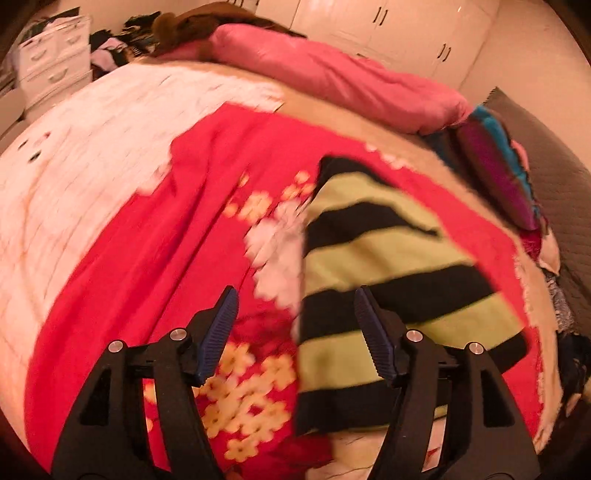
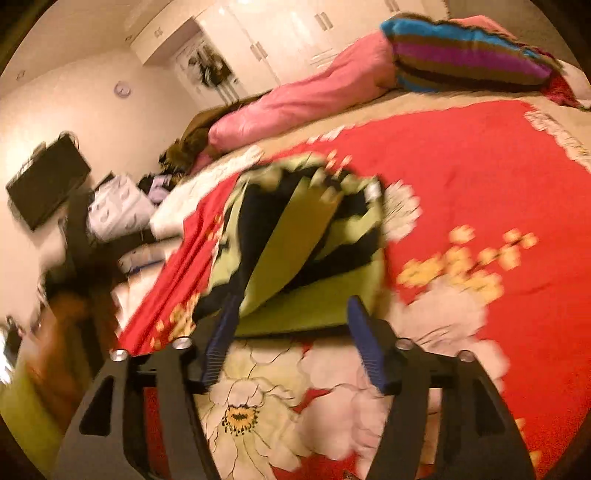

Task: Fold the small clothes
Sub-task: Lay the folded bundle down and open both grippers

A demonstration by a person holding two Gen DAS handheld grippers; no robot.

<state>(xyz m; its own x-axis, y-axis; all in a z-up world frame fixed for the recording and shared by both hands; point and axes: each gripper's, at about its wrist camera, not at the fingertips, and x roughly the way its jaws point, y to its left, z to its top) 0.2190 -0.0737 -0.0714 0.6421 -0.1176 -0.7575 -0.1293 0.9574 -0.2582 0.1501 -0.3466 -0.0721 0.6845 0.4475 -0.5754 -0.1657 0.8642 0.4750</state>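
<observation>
A small garment with black and lime-green stripes (image 1: 388, 280) lies on the red flowered bedspread (image 1: 155, 236). My left gripper (image 1: 295, 299) is open and empty, hovering just above the garment's left edge. In the right wrist view the same garment (image 2: 295, 251) is bunched and partly lifted, its near green edge just past my right gripper (image 2: 290, 306). The right gripper is open and empty, with its left finger close to the garment's near corner. Both views are motion-blurred.
A pink duvet (image 1: 332, 74) lies rolled along the far side of the bed. A striped purple, blue and brown cloth (image 2: 469, 59) sits at the bed's far corner. White drawers (image 1: 55, 62) and a clothes pile stand beside the bed. White wardrobes (image 2: 280, 33) line the wall.
</observation>
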